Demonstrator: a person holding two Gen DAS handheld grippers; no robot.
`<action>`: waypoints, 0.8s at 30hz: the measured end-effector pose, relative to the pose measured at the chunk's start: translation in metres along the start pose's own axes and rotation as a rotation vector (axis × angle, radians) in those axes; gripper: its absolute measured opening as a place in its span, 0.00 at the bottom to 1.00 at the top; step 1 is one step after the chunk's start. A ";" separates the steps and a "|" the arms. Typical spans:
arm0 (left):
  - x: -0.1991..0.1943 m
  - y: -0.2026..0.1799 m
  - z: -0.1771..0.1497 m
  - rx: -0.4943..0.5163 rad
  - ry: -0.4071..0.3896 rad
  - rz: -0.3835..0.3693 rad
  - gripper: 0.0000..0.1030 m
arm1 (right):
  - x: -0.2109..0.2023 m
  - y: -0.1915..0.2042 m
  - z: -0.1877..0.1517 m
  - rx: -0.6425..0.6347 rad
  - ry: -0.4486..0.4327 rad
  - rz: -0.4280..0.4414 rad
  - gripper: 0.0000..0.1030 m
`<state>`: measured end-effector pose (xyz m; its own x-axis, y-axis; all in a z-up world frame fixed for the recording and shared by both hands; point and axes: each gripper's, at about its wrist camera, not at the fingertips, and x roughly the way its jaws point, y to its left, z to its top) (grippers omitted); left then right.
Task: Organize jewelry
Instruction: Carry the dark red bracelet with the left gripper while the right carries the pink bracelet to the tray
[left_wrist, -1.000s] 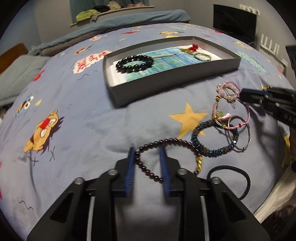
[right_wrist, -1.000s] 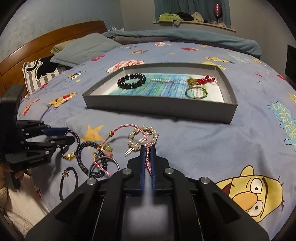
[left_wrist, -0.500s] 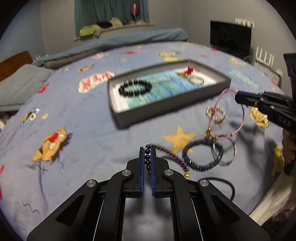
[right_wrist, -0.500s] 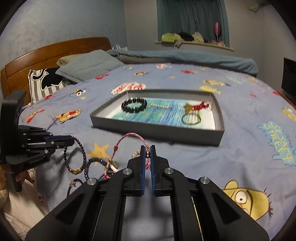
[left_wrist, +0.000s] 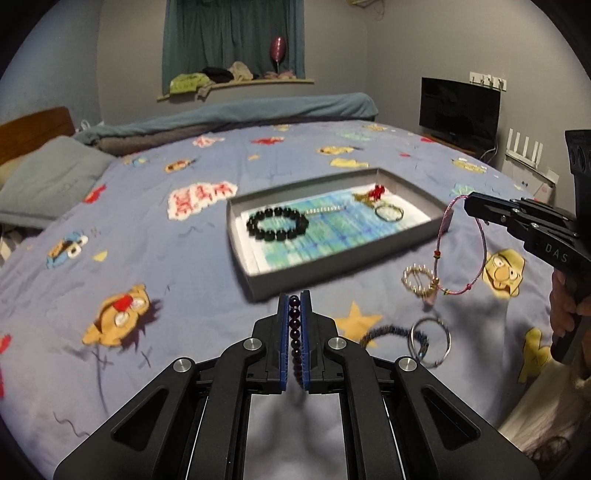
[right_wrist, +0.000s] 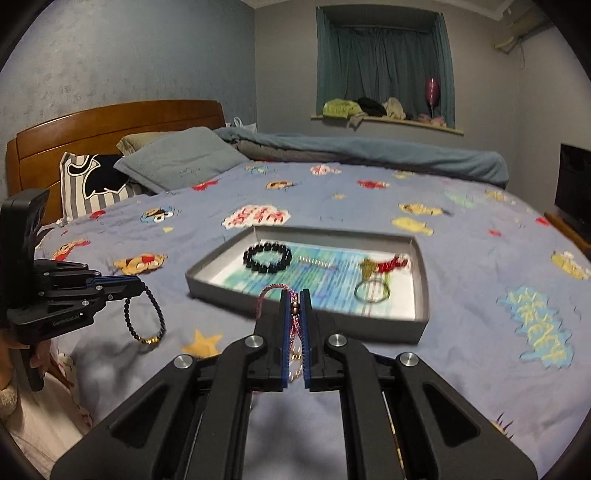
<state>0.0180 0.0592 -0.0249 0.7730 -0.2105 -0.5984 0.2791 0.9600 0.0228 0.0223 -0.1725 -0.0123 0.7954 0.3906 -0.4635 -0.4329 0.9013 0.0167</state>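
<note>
My left gripper (left_wrist: 294, 301) is shut on a dark red bead bracelet (left_wrist: 294, 325), which hangs above the bed in the right wrist view (right_wrist: 146, 317). My right gripper (right_wrist: 294, 295) is shut on a pink cord bracelet (right_wrist: 271, 291); it dangles with a pearl ring clip (left_wrist: 419, 280) in the left wrist view (left_wrist: 480, 254). The grey tray (left_wrist: 328, 266) ahead holds a black bead bracelet (left_wrist: 277, 223), a pearl bar (left_wrist: 325, 209), a red-and-gold piece (left_wrist: 371, 194) and a thin ring bangle (left_wrist: 388, 213).
On the cartoon-print blue bedspread (left_wrist: 147, 240) lie a dark blue beaded bracelet (left_wrist: 391, 332) and silver bangles (left_wrist: 430, 341), right of my left gripper. Pillows (right_wrist: 181, 158) and a wooden headboard (right_wrist: 110, 125) are at the far left. A TV (left_wrist: 460, 107) stands at right.
Both grippers rose off the bed, each lifting its bracelet. The left shut on the dark red beads a second ago. The pearl clip rose with the pink cord.
</note>
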 end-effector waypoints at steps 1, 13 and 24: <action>0.000 0.000 0.004 0.000 -0.003 -0.002 0.06 | 0.000 0.000 0.003 0.000 -0.005 0.000 0.05; 0.005 -0.001 0.066 0.009 -0.090 -0.034 0.06 | 0.012 -0.027 0.056 0.021 -0.069 -0.105 0.05; 0.072 0.000 0.092 -0.037 -0.045 -0.099 0.06 | 0.075 -0.044 0.060 0.081 -0.018 -0.117 0.05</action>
<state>0.1262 0.0273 0.0062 0.7677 -0.3122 -0.5596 0.3352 0.9399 -0.0645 0.1263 -0.1713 0.0048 0.8464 0.2843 -0.4504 -0.3012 0.9529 0.0355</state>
